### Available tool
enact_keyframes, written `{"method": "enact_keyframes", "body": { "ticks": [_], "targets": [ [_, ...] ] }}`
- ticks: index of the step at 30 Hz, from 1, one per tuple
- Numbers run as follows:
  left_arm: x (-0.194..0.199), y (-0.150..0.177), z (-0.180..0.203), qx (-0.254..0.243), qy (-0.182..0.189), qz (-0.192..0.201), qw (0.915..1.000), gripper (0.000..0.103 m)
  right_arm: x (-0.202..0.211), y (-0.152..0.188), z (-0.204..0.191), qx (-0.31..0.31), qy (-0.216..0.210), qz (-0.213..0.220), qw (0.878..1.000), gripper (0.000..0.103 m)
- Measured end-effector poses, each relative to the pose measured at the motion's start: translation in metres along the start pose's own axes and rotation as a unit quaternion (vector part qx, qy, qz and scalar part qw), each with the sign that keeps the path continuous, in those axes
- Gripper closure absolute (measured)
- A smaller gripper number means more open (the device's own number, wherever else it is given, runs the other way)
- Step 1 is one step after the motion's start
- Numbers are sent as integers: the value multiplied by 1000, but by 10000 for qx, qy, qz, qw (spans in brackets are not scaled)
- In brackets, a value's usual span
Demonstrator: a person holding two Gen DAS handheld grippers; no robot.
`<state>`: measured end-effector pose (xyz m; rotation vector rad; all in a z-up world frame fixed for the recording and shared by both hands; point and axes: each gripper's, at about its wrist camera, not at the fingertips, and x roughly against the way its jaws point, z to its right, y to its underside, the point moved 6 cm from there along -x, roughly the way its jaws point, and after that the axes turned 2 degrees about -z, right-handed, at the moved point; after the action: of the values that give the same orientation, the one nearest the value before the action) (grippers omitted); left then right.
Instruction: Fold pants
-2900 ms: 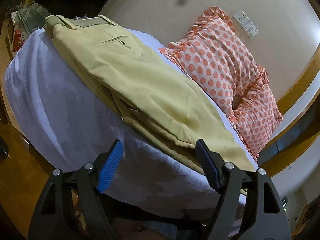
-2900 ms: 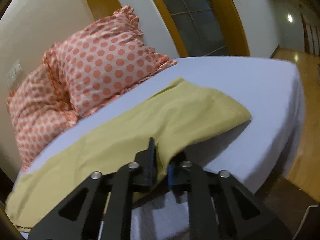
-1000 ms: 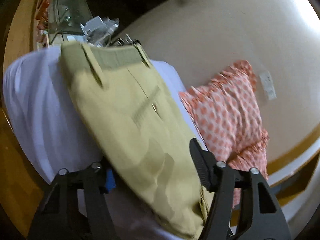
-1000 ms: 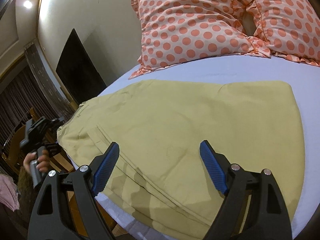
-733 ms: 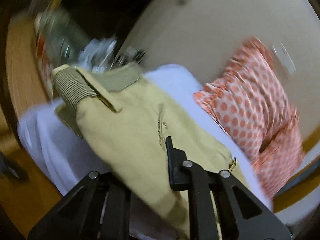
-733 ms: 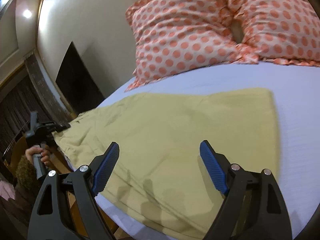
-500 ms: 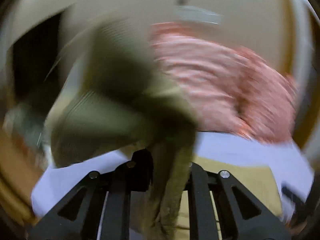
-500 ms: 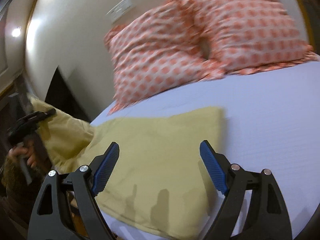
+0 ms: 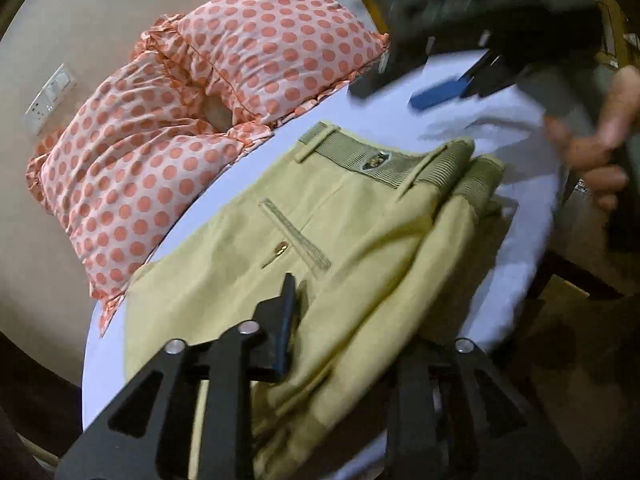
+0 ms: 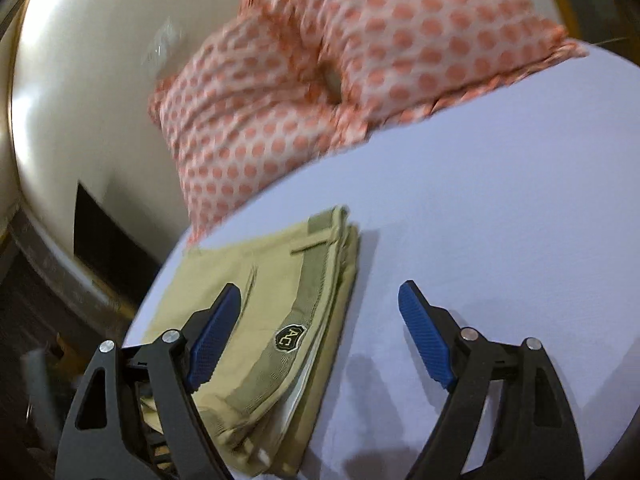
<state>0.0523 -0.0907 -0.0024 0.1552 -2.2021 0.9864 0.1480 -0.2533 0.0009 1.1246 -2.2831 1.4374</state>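
Where the pants earlier lay full length, they now lie folded on the bed below the pillows; left gripper fingers clamped on fabric, right gripper fingers apart.

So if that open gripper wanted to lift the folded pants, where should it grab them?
Probably at the waistband edge of the pants, coming in from the bare sheet side. The layers stack up and end together there, so the open right gripper could slide one finger under and close on the whole thick stack.
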Motion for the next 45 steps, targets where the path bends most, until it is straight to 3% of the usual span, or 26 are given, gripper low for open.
{"method": "enact_keyframes", "body": {
  "ticks": [1,2,4,7,8,10,12,14,15,20,22,24,25,26,28,29,33,37,39,40,41,42,43,45],
  "targets": [
    [13,3,-6,63,134,97,9998,67,-7,1,-1,45,4,-118,9999,29],
    [21,-4,-5,126,293,192,9993,53,-16,3,-3,116,46,-285,9995,31],
    [41,-2,-23,482,778,397,9950,39,-34,6,-7,269,172,-615,9976,35],
    [52,2,-68,1501,1237,659,9787,29,-46,6,-17,491,99,-709,9962,40],
    [56,13,-84,1896,1166,671,9726,23,-49,6,-20,510,29,-782,9956,40],
    [41,31,-130,2694,747,469,9590,22,-50,3,-20,479,-44,-842,9953,43],
    [7,61,-177,3506,432,-114,9355,24,-50,-1,-10,162,-201,-867,9959,49],
    [-24,82,-197,4140,929,-489,9042,24,-50,-3,-3,-151,-500,-908,9945,52],
    [-35,86,-202,4314,1137,-608,8929,24,-50,-4,-3,-200,-575,-959,9935,54],
    [-64,86,-185,4500,2196,-797,8619,23,-53,-5,-9,-457,-1233,-1287,9829,54],
    [-68,79,-181,4394,2214,-821,8667,24,-58,-4,-14,-599,-1651,-1549,9722,57],
    [-70,78,-182,4390,2210,-880,8664,35,-66,-1,-18,-805,-1944,-1855,9598,66],
    [-70,79,-183,4400,2192,-913,8660,50,-70,0,-17,-899,-1944,-1952,9571,80],
    [-70,79,-186,4414,2195,-929,8651,68,-71,-1,-16,-932,-1946,-1976,9562,83],
    [-69,73,-194,4454,2214,-867,8632,85,-69,-11,-18,-825,-1912,-1886,9597,86],
    [-70,69,-197,4440,2218,-850,8640,88,-67,-20,-22,-692,-1850,-1769,9642,87],
    [-86,22,-207,3858,1657,-675,9051,90,-61,-77,-30,-192,-1468,-1071,9832,88],
    [-125,-20,-221,3800,1241,-421,9156,87,-78,-120,-9,-151,-796,-489,9955,88],
    [-154,-26,-221,3710,852,-727,9218,79,-98,-119,15,-208,-153,-622,9977,84],
    [-164,-24,-221,3677,683,-967,9224,73,-107,-112,32,-283,380,-871,9951,77],
    [-166,-22,-221,3675,642,-1020,9222,69,-108,-107,45,-339,726,-987,9919,77],
    [-161,-20,-223,3672,538,-987,9233,69,-98,-106,52,-369,798,-853,9925,75],
    [-148,-15,-228,3610,218,-911,9278,65,-85,-108,55,-339,928,-642,9930,69],
    [-125,-9,-231,3546,-83,-752,9320,64,-50,-114,48,-77,1113,-56,9937,66]
  ]
}}
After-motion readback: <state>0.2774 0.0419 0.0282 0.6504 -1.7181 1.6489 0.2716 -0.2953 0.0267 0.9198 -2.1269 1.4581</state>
